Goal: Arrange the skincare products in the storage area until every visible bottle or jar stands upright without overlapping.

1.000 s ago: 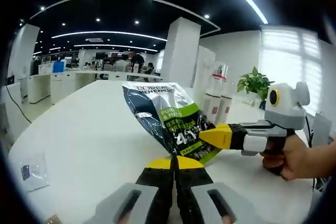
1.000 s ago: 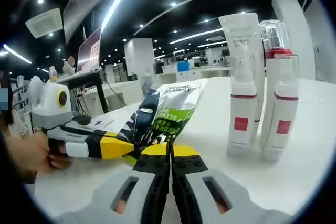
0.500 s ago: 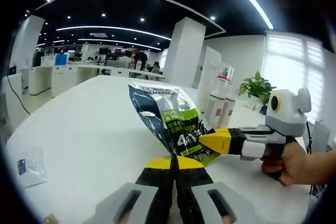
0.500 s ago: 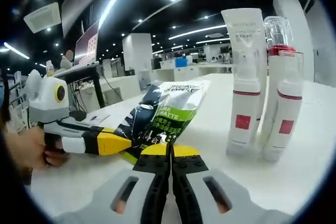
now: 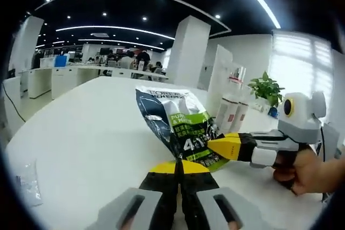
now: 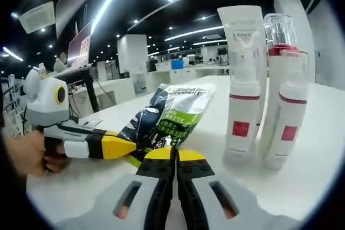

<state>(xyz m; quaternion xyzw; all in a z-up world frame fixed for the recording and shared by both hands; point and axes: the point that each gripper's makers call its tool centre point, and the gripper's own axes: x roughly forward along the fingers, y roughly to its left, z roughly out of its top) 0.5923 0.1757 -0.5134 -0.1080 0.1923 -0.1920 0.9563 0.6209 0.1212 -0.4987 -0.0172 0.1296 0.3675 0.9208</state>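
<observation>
While both grippers, left gripper (image 5: pixel 179 166) and right gripper (image 6: pixel 175 153), stay with fingers pinching the green-and-black sachet (image 5: pixel 180 127) at frame centre, the upright bottles (image 6: pixel 264 90) at right look slightly nearer than before, so arranging remains unfinished above the white tabletop (image 5: pixel 91 127).

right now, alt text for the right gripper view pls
Both grippers, right and left, are shut on a green and black sachet above a white table. Three white bottles stand upright at right.
</observation>
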